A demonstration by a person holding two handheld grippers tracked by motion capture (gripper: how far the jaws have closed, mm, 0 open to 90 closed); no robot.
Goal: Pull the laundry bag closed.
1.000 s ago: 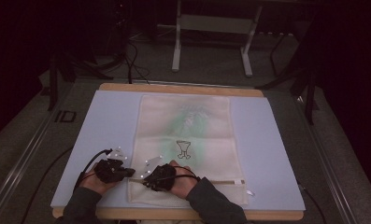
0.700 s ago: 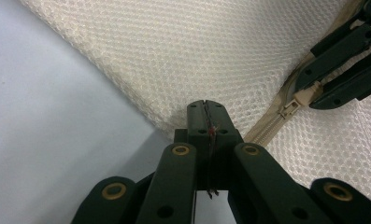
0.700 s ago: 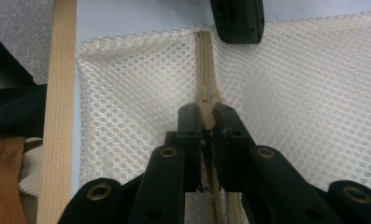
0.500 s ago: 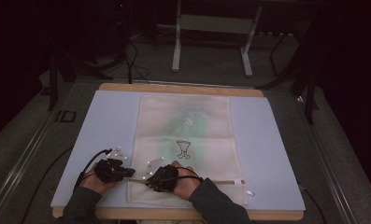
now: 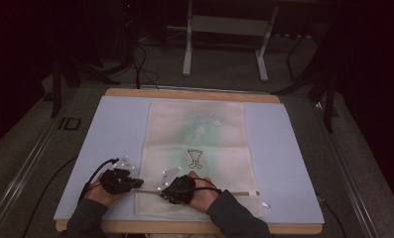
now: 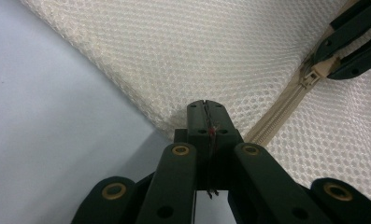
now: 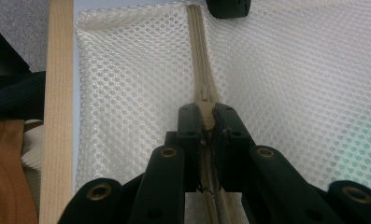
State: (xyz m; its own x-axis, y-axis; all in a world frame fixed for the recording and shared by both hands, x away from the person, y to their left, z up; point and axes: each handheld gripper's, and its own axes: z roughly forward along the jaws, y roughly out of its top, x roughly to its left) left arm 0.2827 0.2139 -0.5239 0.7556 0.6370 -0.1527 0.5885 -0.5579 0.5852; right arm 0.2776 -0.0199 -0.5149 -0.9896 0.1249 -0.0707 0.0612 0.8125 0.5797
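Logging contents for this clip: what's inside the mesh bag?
Through the mesh bag, a green tint and a goblet-shaped drawing show; whether inside or printed is unclear. The mesh hides anything else.

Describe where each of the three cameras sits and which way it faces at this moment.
High view: above the person's side, looking forward and down on the pale blue table mat and cream mesh laundry bag; forearms, left gripper, right gripper.
Left gripper view: rides the left gripper, facing the bag's corner edge; jaws shut on mesh.
Right gripper view: rides the right gripper, looking along the beige zipper; jaws grip its slider.
Shared: both gripper views show the zipper and each other's jaws.
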